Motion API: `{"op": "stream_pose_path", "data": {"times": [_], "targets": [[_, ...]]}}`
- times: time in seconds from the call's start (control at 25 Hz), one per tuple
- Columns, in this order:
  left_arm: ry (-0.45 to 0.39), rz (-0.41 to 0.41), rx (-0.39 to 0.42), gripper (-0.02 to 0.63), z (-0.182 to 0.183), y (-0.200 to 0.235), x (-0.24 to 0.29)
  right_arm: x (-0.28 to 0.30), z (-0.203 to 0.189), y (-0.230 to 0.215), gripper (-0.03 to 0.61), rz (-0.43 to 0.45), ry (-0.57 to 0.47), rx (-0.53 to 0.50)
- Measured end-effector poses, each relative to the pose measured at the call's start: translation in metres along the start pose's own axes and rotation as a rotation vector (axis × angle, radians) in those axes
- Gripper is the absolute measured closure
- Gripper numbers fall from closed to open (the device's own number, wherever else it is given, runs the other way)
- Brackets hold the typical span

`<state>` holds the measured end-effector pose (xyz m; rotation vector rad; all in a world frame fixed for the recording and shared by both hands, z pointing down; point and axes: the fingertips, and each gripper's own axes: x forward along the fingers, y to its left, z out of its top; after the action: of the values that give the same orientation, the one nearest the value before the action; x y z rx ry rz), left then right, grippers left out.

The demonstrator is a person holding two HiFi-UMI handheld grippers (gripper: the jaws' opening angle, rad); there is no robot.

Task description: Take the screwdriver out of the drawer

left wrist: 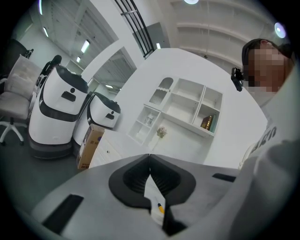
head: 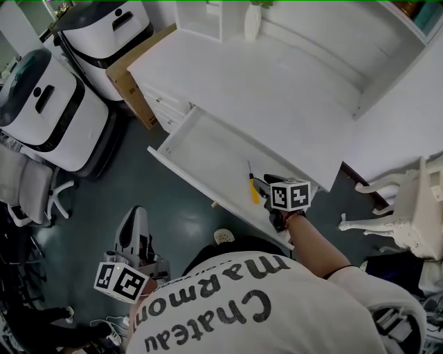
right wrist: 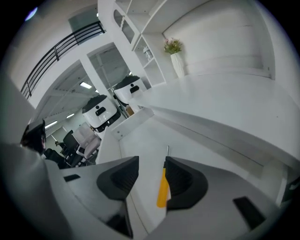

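The white desk's drawer (head: 208,148) stands pulled out. In it lies the screwdriver (head: 252,187), yellow handle toward me and thin metal shaft pointing to the back. My right gripper (head: 261,185) reaches down into the drawer just right of it. In the right gripper view the jaws (right wrist: 151,164) are open, and the yellow handle (right wrist: 162,190) lies between them close to the right finger, with no pad pressing on it. My left gripper (head: 135,221) hangs low at the left, away from the drawer, over the dark floor. Its jaws (left wrist: 149,161) are shut and hold nothing.
Two white rounded machines (head: 41,110) (head: 104,28) and a cardboard box (head: 131,76) stand left of the desk. An office chair (head: 28,187) is at the far left, a white ornate chair (head: 408,214) at the right. A vase (head: 252,21) stands on the desktop.
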<state>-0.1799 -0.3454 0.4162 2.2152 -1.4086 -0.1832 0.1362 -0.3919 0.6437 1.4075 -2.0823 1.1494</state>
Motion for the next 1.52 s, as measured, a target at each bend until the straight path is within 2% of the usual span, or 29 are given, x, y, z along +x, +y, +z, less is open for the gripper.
{"op": "stream_pose_path", "data": {"times": [0.16,0.52,0.84,1.0,1.2,1.52], "targets": [[0.015,0.008,0.019,0.589,0.0,0.003,0.013,0.027,-0.011,-0.012,0.397,-0.024,0.07,-0.032],[0.046,0.09,-0.057,0.589,-0.017,0.026,0.02,0.068,-0.022,-0.031,0.399,-0.079,0.175,-0.046],[0.082,0.086,-0.075,0.589,-0.022,0.023,0.042,0.084,-0.033,-0.04,0.407,-0.099,0.259,-0.062],[0.102,0.092,-0.083,0.589,-0.024,0.024,0.048,0.085,-0.033,-0.049,0.453,-0.132,0.263,-0.06],[0.103,0.099,-0.077,0.589,-0.024,0.023,0.051,0.085,-0.031,-0.054,0.48,-0.138,0.26,-0.069],[0.102,0.103,-0.091,0.589,-0.026,0.022,0.054,0.084,-0.03,-0.055,0.486,-0.134,0.261,-0.078]]}}
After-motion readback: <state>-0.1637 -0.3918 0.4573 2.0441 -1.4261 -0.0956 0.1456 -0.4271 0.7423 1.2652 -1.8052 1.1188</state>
